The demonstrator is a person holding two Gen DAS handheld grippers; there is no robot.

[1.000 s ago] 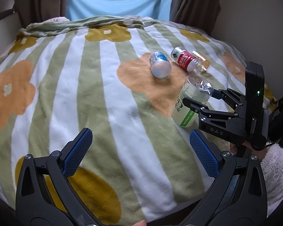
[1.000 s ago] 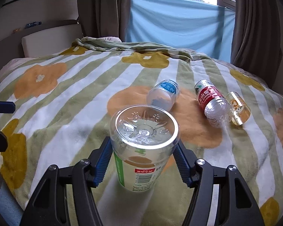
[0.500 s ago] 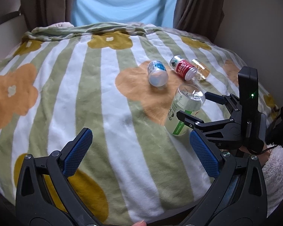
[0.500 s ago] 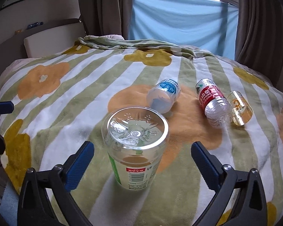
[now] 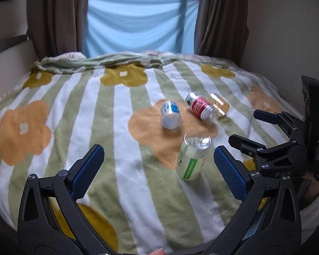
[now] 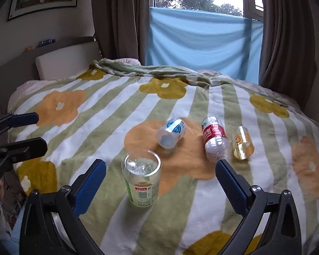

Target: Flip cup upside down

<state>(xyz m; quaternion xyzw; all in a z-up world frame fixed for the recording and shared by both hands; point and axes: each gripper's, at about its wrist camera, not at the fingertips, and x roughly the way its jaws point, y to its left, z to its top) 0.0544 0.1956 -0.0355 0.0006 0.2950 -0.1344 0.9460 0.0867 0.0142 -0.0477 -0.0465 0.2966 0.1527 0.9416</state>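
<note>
A clear plastic cup with a green and white label [image 6: 142, 178] stands upside down on the striped blanket, its base facing up; it also shows in the left wrist view [image 5: 193, 157]. My right gripper [image 6: 160, 182] is open and empty, drawn back from the cup, which stands free between and beyond its fingers. From the left wrist view the right gripper [image 5: 243, 128] sits to the right of the cup. My left gripper [image 5: 157, 169] is open and empty, near the bed's front edge.
Three cups lie on their sides beyond the upright one: a blue-labelled [image 6: 171, 132], a red-labelled [image 6: 213, 141] and an amber one [image 6: 242, 143]. The flowered blanket [image 6: 95, 127] covers the bed. A headboard [image 6: 59, 59] is at left, curtains and window behind.
My right gripper opened and let go of the upside-down cup, then drew back from it. The cup stays standing on the blanket. Both cameras rose and tilted up.
</note>
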